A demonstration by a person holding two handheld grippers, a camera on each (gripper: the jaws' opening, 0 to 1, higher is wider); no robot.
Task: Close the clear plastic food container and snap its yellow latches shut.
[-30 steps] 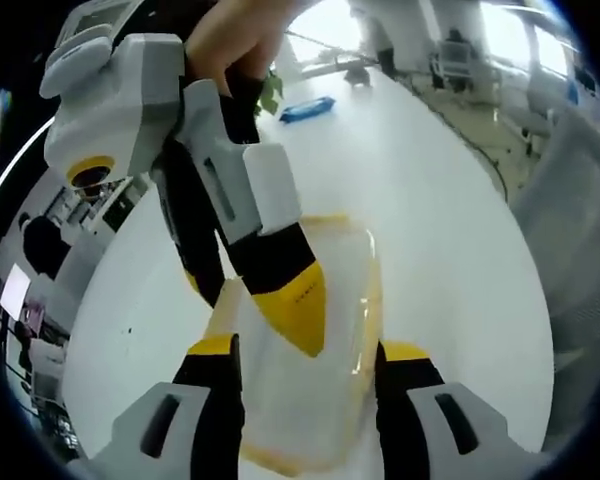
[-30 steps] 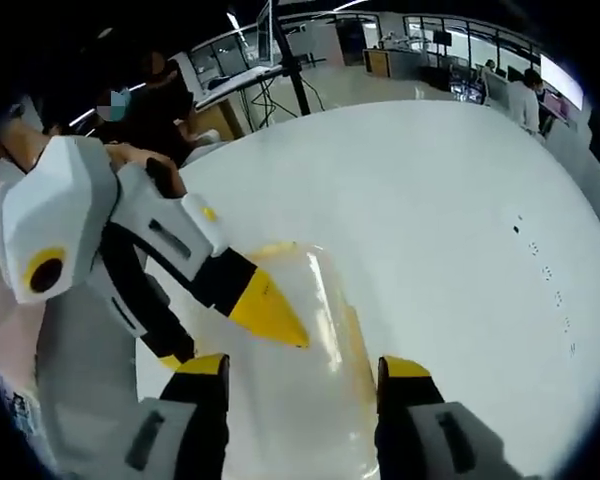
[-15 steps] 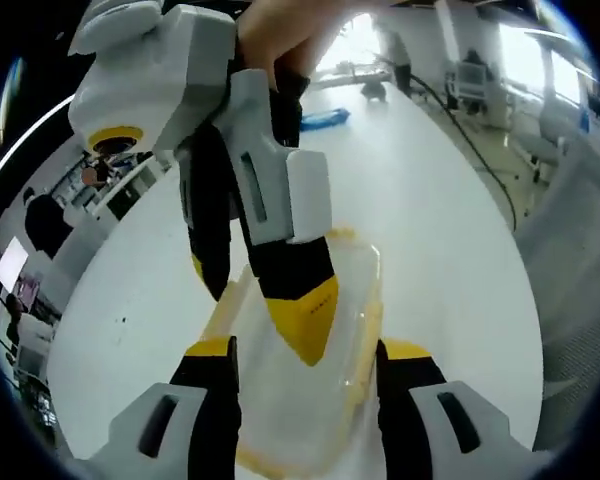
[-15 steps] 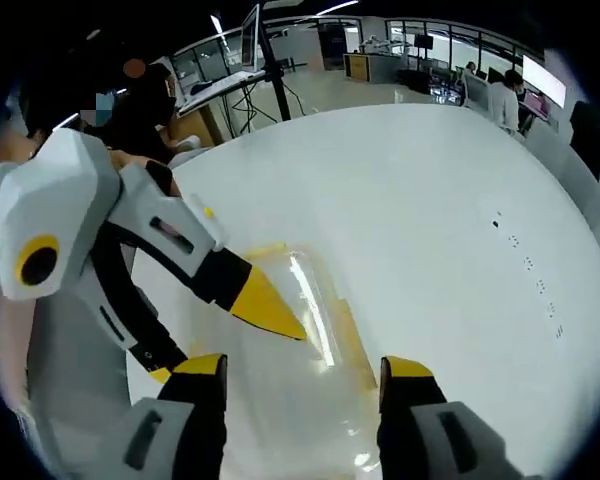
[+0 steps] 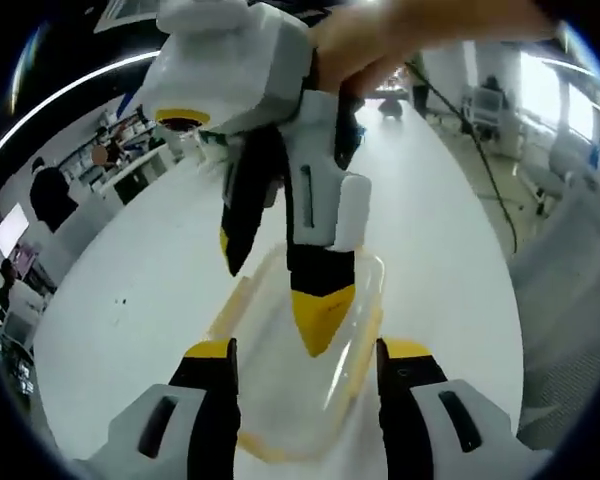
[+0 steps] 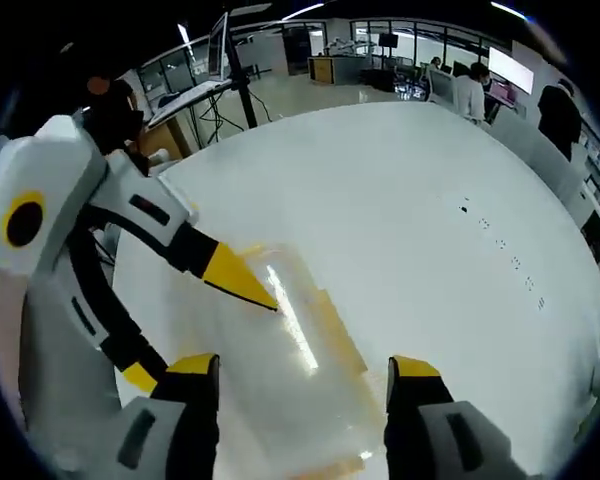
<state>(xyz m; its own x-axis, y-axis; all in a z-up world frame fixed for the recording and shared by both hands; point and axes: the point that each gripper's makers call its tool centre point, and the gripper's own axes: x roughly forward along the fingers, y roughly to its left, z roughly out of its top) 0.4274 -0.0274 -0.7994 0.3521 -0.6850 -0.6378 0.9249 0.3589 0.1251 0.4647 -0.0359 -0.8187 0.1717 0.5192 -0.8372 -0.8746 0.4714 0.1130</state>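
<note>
Two grippers meet over a clear container (image 5: pixel 300 380) lying on a white table (image 6: pixel 430 230); left gripper (image 5: pixel 305 365) and right gripper (image 6: pixel 300 375) both have jaws spread.

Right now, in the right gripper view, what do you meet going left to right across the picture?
The other white-bodied gripper with black-and-yellow jaws → the clear plastic food container with yellow latches → bare white tabletop → a line of small dark specks on the table.
</note>
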